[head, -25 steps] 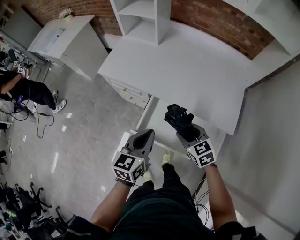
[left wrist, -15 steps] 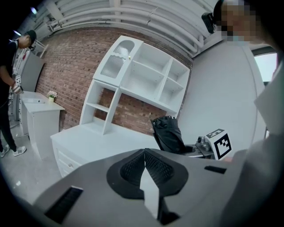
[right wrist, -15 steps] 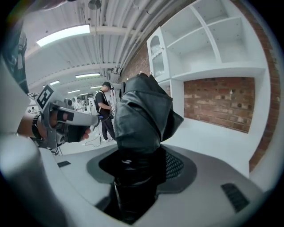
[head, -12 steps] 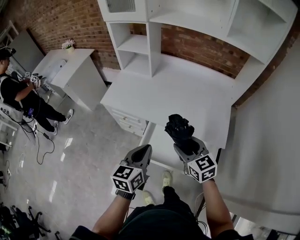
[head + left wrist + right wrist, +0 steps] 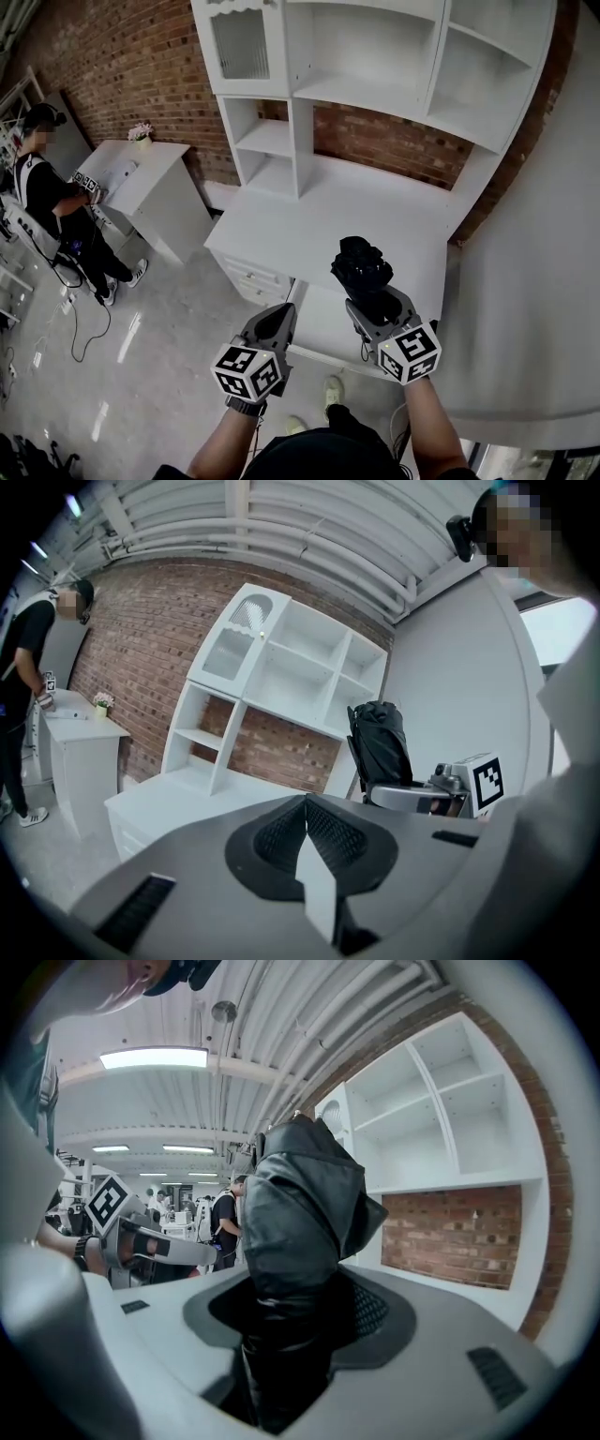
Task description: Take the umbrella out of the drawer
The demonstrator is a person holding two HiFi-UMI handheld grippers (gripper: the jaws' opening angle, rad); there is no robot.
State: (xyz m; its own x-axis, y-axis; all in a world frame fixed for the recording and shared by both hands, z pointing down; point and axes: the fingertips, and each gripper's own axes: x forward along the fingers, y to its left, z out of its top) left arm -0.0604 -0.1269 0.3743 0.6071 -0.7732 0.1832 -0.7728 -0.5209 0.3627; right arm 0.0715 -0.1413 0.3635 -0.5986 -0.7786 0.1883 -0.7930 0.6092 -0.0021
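A folded black umbrella (image 5: 360,266) stands out of my right gripper (image 5: 368,298), whose jaws are shut on its lower end, above the front edge of the white desk (image 5: 309,220). In the right gripper view the umbrella (image 5: 302,1206) fills the middle, clamped between the pads. The open white drawer (image 5: 323,328) lies under the desk edge, below both grippers. My left gripper (image 5: 274,325) is shut and holds nothing, left of the right one. In the left gripper view its own tips (image 5: 306,805) meet, and the umbrella (image 5: 380,744) shows at the right.
A white hutch with open shelves (image 5: 375,66) stands on the desk against a brick wall (image 5: 122,66). A white wall (image 5: 534,281) is close on the right. A person (image 5: 52,202) stands at a small white desk (image 5: 141,178) far left. Grey floor (image 5: 141,375) lies left.
Both grippers have risen, the right one carrying the umbrella up from over the drawer to desk height. The head view has tilted up, and the upper shelves have come into sight.
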